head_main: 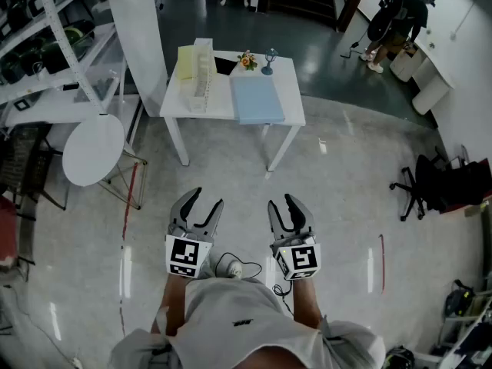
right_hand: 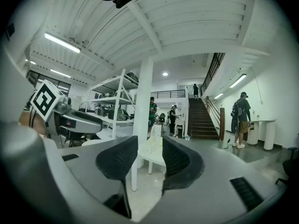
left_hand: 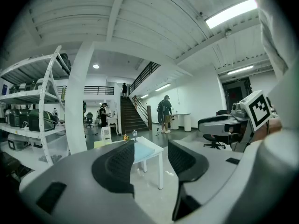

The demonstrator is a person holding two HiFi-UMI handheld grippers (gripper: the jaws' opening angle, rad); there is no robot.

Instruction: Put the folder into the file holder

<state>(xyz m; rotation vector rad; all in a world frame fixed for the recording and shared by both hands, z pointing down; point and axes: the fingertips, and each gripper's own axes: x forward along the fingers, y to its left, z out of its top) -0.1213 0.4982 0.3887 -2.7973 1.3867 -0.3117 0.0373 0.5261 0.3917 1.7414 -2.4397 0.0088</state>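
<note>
A light-blue folder lies flat on the right half of a white table far ahead. To its left on the same table stands a white slotted file holder, with a pale yellow sheet beside it. Both grippers hover close to my body, well short of the table. My left gripper is open and empty. In the left gripper view the folder shows between the left gripper's pads. The right gripper is shut on nothing. The file holder appears beyond the right gripper.
Small flowers and a blue stemmed ornament sit at the table's back edge. Left of it are a white pillar, a metal shelf and a round white table. A black office chair and a person are to the right.
</note>
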